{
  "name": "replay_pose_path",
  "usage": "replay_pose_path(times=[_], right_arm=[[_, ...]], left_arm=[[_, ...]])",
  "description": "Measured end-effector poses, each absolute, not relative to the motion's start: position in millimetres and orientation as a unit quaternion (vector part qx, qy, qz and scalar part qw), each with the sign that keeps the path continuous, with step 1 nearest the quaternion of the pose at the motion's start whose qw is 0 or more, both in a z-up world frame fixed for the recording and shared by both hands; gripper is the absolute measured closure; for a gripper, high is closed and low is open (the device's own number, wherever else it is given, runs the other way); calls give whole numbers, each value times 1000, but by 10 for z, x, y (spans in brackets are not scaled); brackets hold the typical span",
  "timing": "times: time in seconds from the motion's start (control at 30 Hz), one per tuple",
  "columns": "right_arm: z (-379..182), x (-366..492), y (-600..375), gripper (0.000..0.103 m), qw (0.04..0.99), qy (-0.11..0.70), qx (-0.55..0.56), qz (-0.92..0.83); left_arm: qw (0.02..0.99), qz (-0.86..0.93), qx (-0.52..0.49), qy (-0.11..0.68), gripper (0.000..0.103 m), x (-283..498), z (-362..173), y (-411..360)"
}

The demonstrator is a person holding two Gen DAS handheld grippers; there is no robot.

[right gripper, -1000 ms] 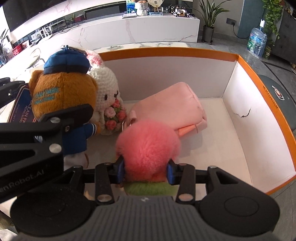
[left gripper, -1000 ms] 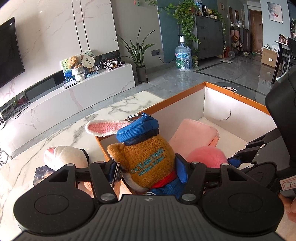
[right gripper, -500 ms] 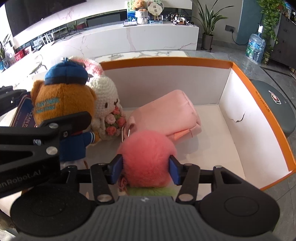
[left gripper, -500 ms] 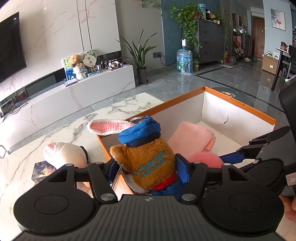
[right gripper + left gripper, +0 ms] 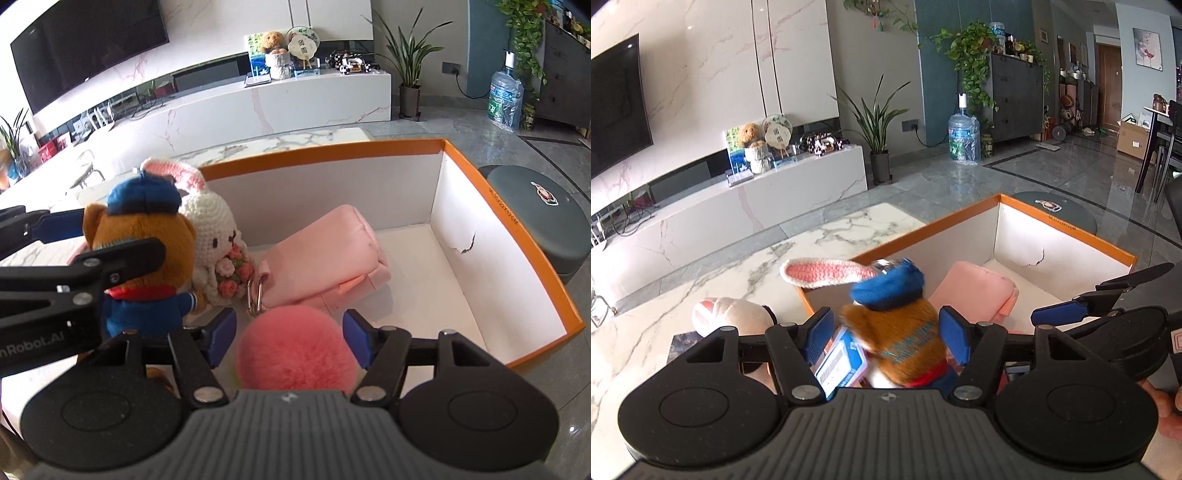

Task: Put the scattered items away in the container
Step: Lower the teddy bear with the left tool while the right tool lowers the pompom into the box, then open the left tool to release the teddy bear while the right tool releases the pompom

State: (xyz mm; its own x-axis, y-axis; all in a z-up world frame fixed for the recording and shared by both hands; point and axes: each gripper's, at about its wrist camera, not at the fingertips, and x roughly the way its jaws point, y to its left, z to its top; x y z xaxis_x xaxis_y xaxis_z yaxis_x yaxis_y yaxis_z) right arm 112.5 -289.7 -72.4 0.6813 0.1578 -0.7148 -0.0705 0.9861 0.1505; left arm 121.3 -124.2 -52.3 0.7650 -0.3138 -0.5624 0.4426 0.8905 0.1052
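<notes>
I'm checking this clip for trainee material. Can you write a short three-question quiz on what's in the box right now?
1. True or false: the pink pouch lies outside the box.
2. Which toy stands right beside the crochet rabbit? A) bear in a blue cap B) green frog C) yellow duck
3. What colour is the box's rim?

Key: 1 false, it lies inside; 2 A; 3 orange.

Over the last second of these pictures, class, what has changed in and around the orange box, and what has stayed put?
The right tool has just been opening: its pads, which squeezed the pink pom-pom, now stand clear of it. The left tool also looks to have released the brown bear, which now seems tilted, its tag swung forward. The crochet rabbit, pink pouch and orange box stayed put.
</notes>
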Motion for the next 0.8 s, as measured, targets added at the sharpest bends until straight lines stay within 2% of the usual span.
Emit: replay_pose_path(times=[0.1, 0.17, 0.33, 0.47, 0.57, 0.8], right_arm=[[-715, 1118, -2921, 37, 917, 388, 64, 59], [-716, 1125, -2911, 37, 918, 387, 63, 56], [-721, 1127, -2910, 38, 919, 385, 64, 56], [-725, 1129, -2898, 38, 919, 384, 61, 55], [-743, 1139, -2883, 47, 918, 388, 57, 58], [-770, 1151, -2836, 48, 914, 397, 43, 67]], left_arm=[[932, -205, 115, 276, 29, 1205, -495, -1252], [930, -207, 114, 280, 34, 1211, -498, -1260], [922, -203, 113, 309, 55, 1253, -584, -1287], [918, -196, 105, 330, 57, 1286, -658, -1281], [917, -194, 104, 334, 58, 1284, -671, -1284], [919, -191, 106, 330, 58, 1229, -638, -1300]])
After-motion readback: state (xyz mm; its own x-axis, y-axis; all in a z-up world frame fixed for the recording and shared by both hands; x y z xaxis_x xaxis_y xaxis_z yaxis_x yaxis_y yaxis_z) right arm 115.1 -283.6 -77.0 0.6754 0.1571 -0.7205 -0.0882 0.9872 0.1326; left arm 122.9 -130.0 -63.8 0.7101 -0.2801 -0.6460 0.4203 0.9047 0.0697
